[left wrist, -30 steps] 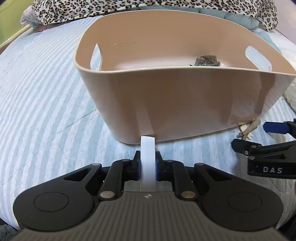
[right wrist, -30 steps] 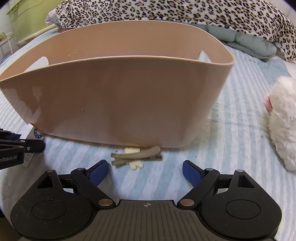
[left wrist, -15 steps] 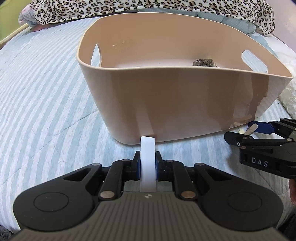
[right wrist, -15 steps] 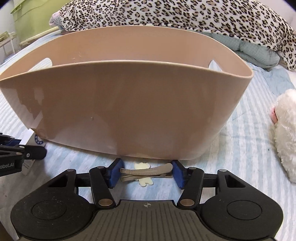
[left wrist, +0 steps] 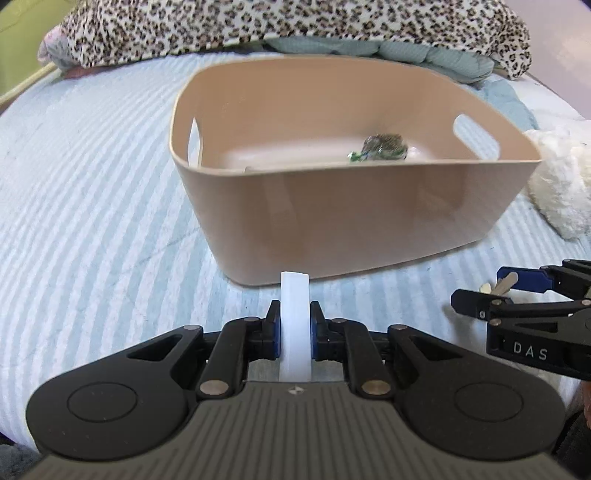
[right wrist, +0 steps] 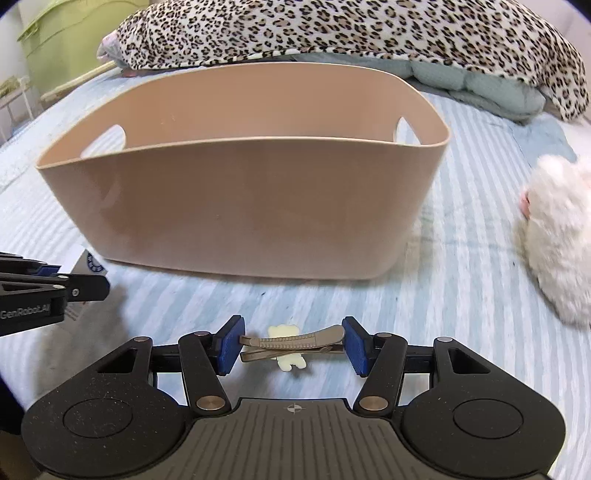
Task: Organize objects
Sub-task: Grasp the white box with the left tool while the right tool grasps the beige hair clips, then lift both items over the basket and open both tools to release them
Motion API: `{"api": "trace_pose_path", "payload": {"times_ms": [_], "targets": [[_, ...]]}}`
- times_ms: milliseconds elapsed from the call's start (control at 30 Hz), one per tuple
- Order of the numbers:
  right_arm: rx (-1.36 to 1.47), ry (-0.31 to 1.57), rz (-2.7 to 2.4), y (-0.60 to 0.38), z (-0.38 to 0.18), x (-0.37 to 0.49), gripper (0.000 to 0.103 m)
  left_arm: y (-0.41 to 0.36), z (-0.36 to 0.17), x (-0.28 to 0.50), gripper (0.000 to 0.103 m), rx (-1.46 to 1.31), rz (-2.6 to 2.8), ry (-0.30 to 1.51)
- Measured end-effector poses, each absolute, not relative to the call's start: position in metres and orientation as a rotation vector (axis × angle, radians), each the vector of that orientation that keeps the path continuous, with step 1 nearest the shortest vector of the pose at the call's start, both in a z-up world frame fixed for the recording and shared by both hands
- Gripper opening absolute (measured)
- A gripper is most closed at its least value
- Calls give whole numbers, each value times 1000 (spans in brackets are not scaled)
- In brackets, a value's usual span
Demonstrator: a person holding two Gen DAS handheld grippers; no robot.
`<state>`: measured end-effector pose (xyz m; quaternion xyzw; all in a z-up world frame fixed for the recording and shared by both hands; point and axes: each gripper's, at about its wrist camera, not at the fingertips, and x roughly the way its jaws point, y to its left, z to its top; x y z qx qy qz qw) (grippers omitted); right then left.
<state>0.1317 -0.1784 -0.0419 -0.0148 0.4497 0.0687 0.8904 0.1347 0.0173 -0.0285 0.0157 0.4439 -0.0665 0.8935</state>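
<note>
Hair clip [right wrist: 291, 341], taupe with a ridged top and a small cream charm behind it, is lying crosswise between the blue pads [right wrist: 229, 344] of the right tongs [right wrist: 292, 344]; the pads are pressing on its two ends, so these tongs are holding the clip at a medium spread. It is sitting just above the striped bedspread [right wrist: 461, 295], in front of the bin's near wall and clear of it. From the left wrist view only a sliver of the clip [left wrist: 506, 282] is showing at the right tongs [left wrist: 491, 291].

Left tongs [left wrist: 294, 332] are closed narrow on a flat white box [left wrist: 294, 328], gripping it edge-on so that it is standing upright between the pads; its far end is pointing at the bin's front corner. From the right wrist view the same box [right wrist: 86, 271] is showing a round blue mark, sticking out past the left tongs [right wrist: 74, 282] at the frame's left edge.

Beige plastic bin [left wrist: 369, 221] is resting on the bedspread, with a cut-out handle in each end wall. Inside it, toward the right end, a dark crinkled wrapped item [left wrist: 382, 147] is lying on the floor of the bin; what it is cannot be told.

White fluffy toy [right wrist: 557, 243] is lying on the bed to the right of the bin, apart from it. Leopard-print blanket [right wrist: 351, 33] and a pale green quilt [right wrist: 480, 85] are piled beyond the bin.
</note>
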Motion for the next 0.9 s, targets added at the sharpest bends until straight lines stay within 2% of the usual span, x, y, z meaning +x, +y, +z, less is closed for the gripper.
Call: {"api": "trace_pose_path", "payload": {"times_ms": [467, 700, 900], "targets": [[88, 754, 167, -202, 32, 97, 55, 21, 49, 108, 16, 46, -156, 715], [74, 641, 173, -202, 69, 120, 55, 14, 75, 135, 16, 39, -147, 656], [48, 599, 166, -191, 79, 152, 55, 8, 75, 179, 16, 24, -94, 660]]}}
